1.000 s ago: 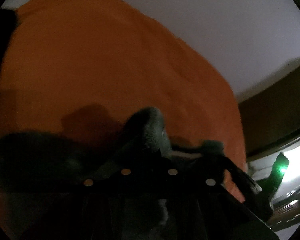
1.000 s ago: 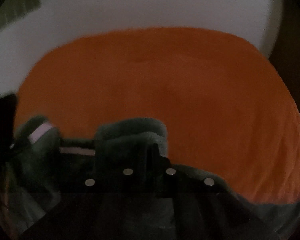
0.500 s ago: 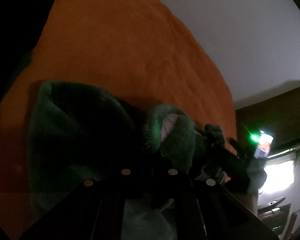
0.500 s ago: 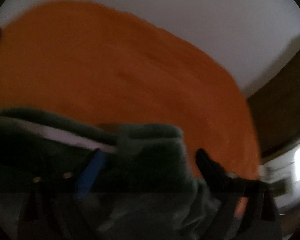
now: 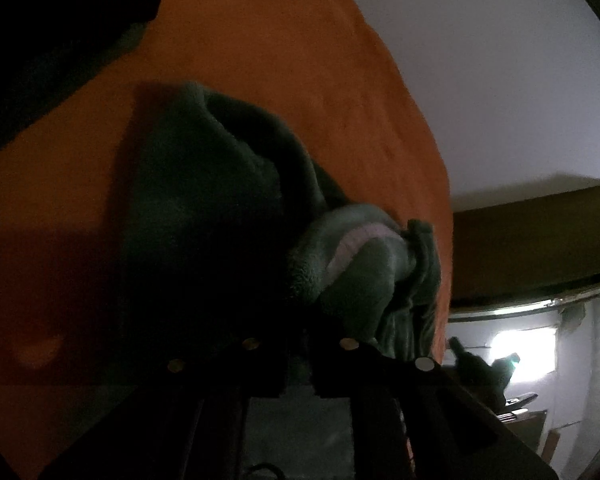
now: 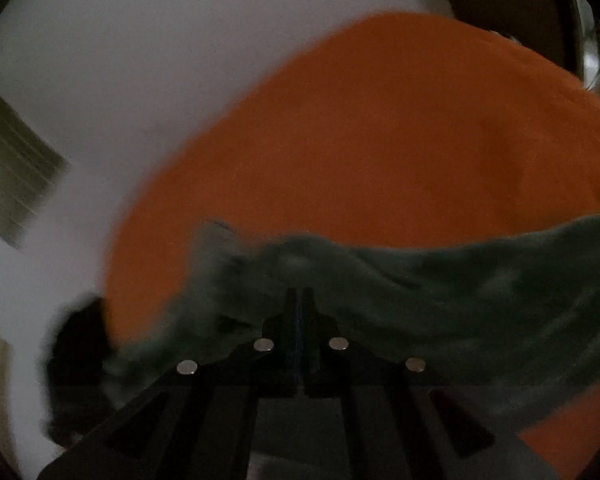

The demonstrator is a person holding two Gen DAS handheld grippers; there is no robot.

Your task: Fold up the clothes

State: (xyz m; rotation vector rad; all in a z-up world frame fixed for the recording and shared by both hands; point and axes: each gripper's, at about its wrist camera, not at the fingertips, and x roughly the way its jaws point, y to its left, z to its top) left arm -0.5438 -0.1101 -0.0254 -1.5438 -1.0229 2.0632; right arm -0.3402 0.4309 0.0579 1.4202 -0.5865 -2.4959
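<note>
A dark green fleece garment (image 5: 204, 200) with a pale inner band lies bunched on the orange blanket (image 5: 284, 60). My left gripper (image 5: 298, 360) sits low at its near edge. Its jaws are opening, a narrow gap shows, and fleece still fills that gap against the pads. In the right wrist view the same garment (image 6: 480, 288) stretches off to the right over the orange blanket (image 6: 380, 140). My right gripper (image 6: 298, 294) has its fingers pressed together, and the cloth peaks right at their tips as if pinched.
A pale wall (image 5: 480, 60) lies beyond the blanket. Dark brown furniture (image 5: 532, 236) and a bright patch (image 5: 528, 344) are at the right of the left wrist view, with a dark device showing a green light (image 5: 480, 368). A striped panel (image 6: 12, 168) is at the left.
The green garment now fills more of the left wrist view and lies doubled over. The right wrist view has swung sideways. Its jaws stood apart half a second ago and are now together.
</note>
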